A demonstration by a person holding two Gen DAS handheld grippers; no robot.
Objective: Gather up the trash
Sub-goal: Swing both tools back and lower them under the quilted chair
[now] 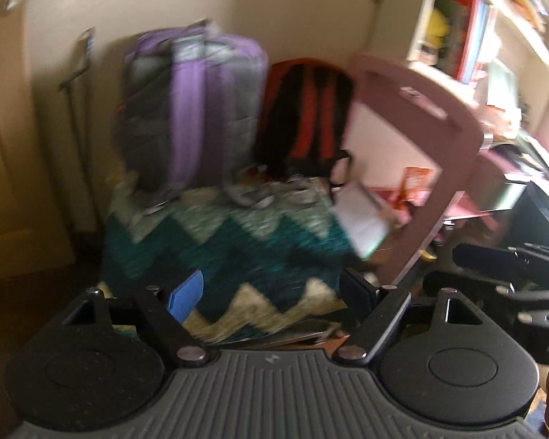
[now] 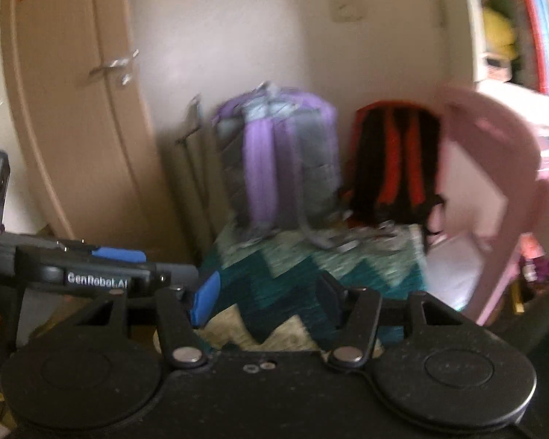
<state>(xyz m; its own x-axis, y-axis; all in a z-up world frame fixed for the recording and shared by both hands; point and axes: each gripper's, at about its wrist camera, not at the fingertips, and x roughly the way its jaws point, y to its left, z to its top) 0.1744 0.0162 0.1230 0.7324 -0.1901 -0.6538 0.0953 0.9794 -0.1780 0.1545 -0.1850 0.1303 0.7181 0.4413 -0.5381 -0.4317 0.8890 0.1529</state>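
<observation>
**Searching for trash, both hand-held grippers empty**

In the corner of the room ahead of you stands a stack covered by a teal zigzag blanket, with a purple and grey backpack upright on its far left and a black and red backpack to the right of that. A pink chair stands on the right, a white bookshelf behind it, and a beige door closes off the left.

Your left hand-held gripper stands wide with nothing between its jaws; only the blanket shows through the gap. Your right hand-held gripper is likewise spread and carries nothing. The two are side by side, each showing at the edge of the other's view.

As a judgement, you are at the searching step: nothing has been picked up by either gripper, and both views are smeared, so small items are hard to read. No piece of trash can be made out with certainty. The likeliest places are the floor under the pink chair, where white paper and an orange packet lie among clutter, though whether these are trash cannot be told.

The next move calls for steadying the view, settling on one item, and bringing an open gripper down over it, clear of the chair legs and blanket folds.
</observation>
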